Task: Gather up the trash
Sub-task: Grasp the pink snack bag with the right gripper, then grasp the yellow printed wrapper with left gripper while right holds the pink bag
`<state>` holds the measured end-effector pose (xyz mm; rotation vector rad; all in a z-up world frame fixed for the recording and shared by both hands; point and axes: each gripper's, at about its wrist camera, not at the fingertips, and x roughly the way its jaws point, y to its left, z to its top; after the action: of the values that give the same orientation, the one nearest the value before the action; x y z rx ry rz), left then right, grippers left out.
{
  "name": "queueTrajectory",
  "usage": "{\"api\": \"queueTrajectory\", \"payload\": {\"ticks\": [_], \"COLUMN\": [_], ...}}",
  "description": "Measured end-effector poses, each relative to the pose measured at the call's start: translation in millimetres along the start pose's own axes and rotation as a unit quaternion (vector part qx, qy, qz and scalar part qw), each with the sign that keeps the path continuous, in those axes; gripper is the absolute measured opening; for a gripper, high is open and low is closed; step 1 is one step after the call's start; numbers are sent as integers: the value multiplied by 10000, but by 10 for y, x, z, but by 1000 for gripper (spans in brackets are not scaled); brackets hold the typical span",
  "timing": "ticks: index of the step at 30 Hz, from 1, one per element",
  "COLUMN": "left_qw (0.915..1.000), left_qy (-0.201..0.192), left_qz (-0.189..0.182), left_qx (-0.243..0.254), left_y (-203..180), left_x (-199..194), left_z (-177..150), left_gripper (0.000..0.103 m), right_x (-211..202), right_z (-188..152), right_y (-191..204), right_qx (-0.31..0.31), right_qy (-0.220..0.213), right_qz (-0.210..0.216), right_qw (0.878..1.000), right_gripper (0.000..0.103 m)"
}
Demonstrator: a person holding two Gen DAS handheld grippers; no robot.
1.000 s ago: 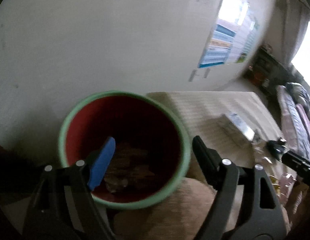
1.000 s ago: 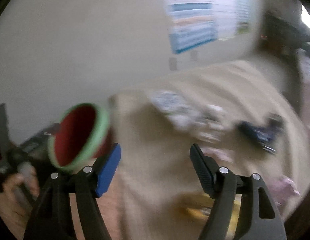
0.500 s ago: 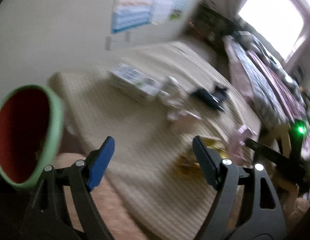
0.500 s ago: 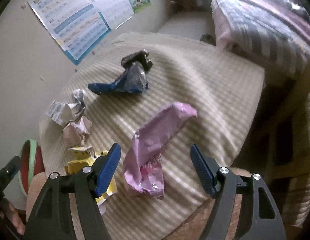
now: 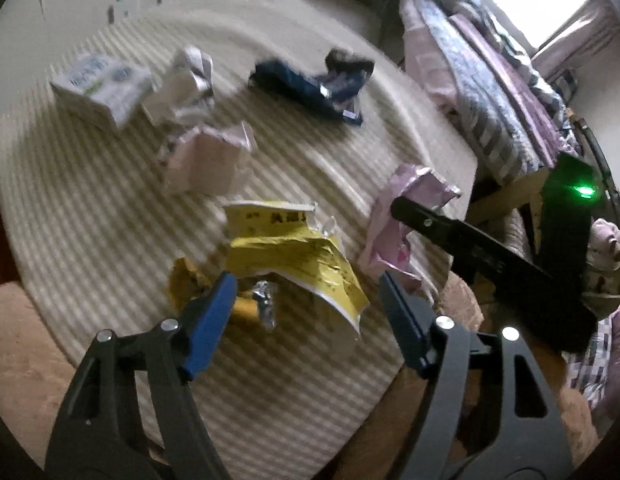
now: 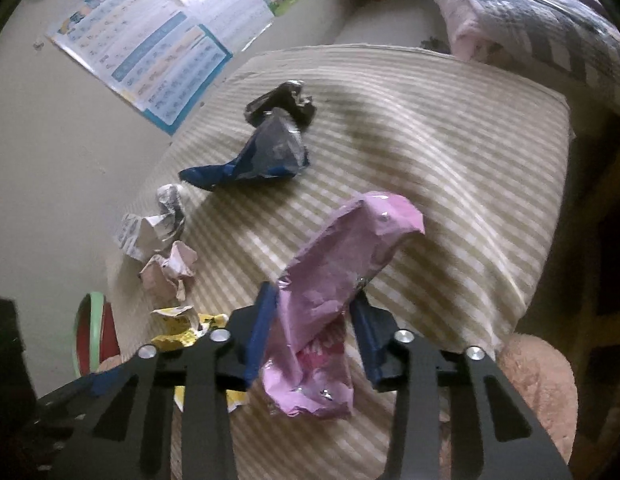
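Because the crumpled pink wrapper (image 6: 334, 280) between the right gripper (image 6: 314, 328) fingers (jaws nearly pinching its middle, though contact is unclear) looks light, soft and crinkly, mid-body suits it, while the left gripper (image 5: 306, 316) hangs wide apart over the yellow wrapper (image 5: 294, 252) just ahead.

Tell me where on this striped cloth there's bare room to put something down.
Bare patches: the far right stretch of the striped cloth, beyond the pink wrapper and right of the blue wrapper; also the near strip in front of the left tool. Crowded: the wall side, where the box, crumpled papers and yellow wrapper bunch together.
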<state>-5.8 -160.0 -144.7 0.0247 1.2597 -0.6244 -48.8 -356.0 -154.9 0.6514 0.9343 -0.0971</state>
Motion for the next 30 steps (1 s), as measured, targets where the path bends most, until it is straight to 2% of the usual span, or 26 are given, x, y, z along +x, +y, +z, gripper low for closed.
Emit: {"api": "queueTrajectory", "payload": {"ticks": [3, 4, 5, 7, 11, 15, 19, 21, 26, 30], "left_qw": [9998, 9997, 9997, 9997, 9999, 9999, 9983, 9983, 9975, 9962], "left_qy": [161, 204, 218, 246, 119, -84, -385, -393, -412, -496], "left_qz": [99, 81, 72, 11, 51, 87, 361, 351, 511, 630], "left_qx": [-13, -46, -62, -79, -37, 14, 232, 230, 262, 351], "left_y": [-37, -50, -53, -53, -66, -22, 29, 36, 65, 78], "left_x": [131, 183, 204, 241, 215, 78, -81, -78, -52, -75], "left_z": [24, 37, 49, 74, 99, 108, 63, 73, 40, 27], "left_gripper": [61, 59, 55, 42, 36, 34, 31, 28, 28, 31], "right_x": [-82, -88, -103, -112, -105, -91, -115, -109, -93, -66], "right_z": [4, 8, 12, 14, 14, 12, 9, 5, -8, -13], "right_y": [62, 69, 68, 49, 13, 33, 52, 62, 113, 139], "right_qx": [-151, -156, -152, -111, -46, -101, -153, -172, -281, -330], "right_qy": [-247, -308, -366, -406, -355, -319, -322, -309, -274, -240], "right_qz": [35, 59, 52, 65, 97, 103, 93, 81, 54, 31], "right_qw": [9996, 9994, 9992, 9991, 9993, 9994, 9993, 9993, 9992, 9992], "right_gripper": [5, 2, 2, 2, 2, 2, 2, 2, 2, 2]}}
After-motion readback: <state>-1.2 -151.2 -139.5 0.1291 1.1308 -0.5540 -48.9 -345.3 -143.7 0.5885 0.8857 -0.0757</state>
